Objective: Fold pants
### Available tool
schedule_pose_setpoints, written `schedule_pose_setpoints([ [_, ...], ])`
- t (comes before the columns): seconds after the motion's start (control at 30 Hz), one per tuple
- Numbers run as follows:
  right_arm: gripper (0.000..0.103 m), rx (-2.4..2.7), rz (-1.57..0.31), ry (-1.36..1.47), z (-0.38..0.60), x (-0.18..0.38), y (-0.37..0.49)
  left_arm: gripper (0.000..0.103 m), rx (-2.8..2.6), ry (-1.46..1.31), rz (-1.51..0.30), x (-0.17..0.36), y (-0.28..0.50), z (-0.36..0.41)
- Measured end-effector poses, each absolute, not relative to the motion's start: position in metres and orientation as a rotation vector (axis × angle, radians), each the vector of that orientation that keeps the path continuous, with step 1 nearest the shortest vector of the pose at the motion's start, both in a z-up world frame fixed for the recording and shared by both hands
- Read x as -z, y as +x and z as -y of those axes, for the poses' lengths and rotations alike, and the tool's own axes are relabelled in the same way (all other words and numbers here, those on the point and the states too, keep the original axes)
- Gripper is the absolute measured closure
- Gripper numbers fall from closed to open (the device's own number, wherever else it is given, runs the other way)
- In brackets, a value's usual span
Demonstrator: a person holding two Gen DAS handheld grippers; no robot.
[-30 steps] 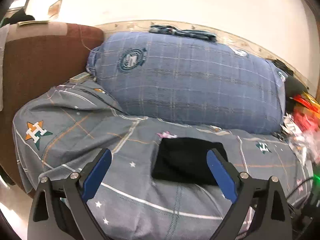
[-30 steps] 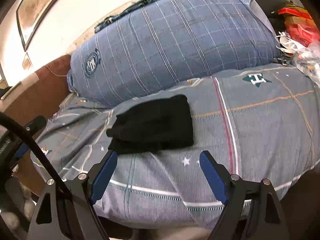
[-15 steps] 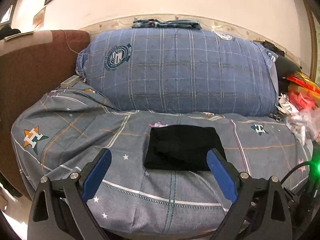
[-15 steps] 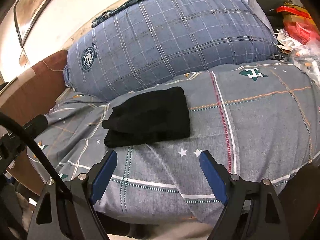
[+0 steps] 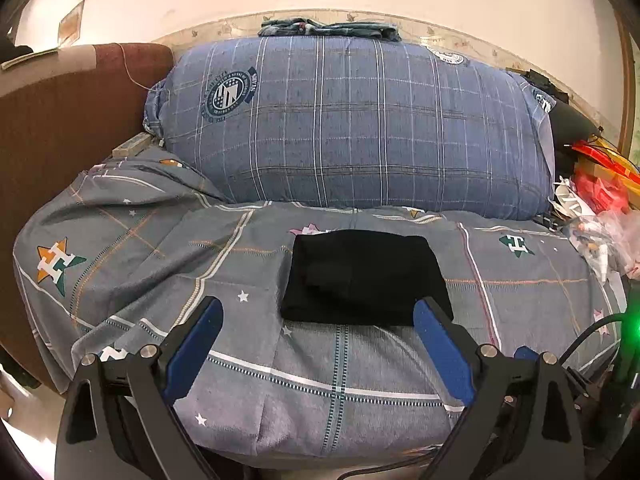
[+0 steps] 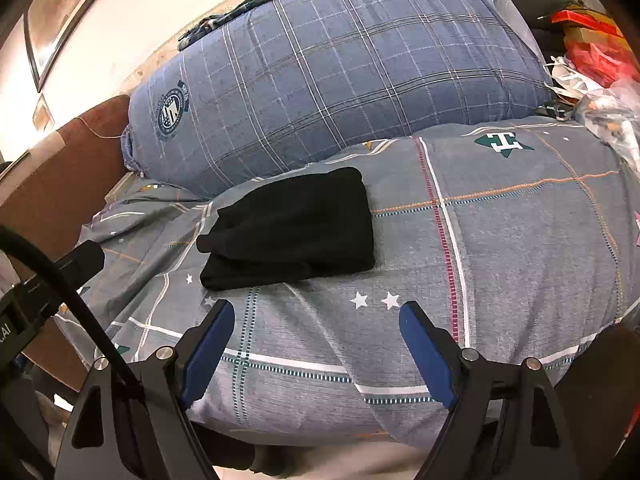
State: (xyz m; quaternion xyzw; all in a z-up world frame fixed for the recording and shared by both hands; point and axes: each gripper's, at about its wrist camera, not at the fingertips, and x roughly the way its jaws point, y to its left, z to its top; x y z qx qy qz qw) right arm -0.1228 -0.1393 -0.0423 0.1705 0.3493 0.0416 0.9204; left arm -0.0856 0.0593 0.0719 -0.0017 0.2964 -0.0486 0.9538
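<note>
The black pants [image 5: 364, 276] lie folded into a compact rectangle on the grey patterned bed sheet [image 5: 160, 264]. They also show in the right wrist view [image 6: 292, 228], left of centre. My left gripper [image 5: 318, 316] is open and empty, held back from the near edge of the pants. My right gripper [image 6: 316, 320] is open and empty, below and to the right of the pants, over the sheet [image 6: 500, 220].
A big blue plaid bolster [image 5: 360, 128] lies behind the pants against the wall. A brown headboard [image 5: 52, 128] stands at the left. Red bags and plastic clutter [image 5: 600, 204] sit at the right. The left gripper's body and cable [image 6: 52, 280] show at the left.
Both grippers have pulled back from the bed and stayed open. The folded pants have not moved on the sheet.
</note>
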Motion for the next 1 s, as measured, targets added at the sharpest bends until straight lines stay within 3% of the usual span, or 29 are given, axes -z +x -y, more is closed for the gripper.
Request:
schedule_pose_setpoints([
  [0.7,0.014,-0.056,-0.791,0.358,0.137,0.063,-0.116,0.007,0.117,-0.035,-0.709,-0.044,-0.070,-0.065],
  [1.0,0.013,-0.109,-0.799,0.418,0.176,0.060,-0.061,0.007,0.269,-0.267,-0.892,-0.007,0.037,-0.134],
])
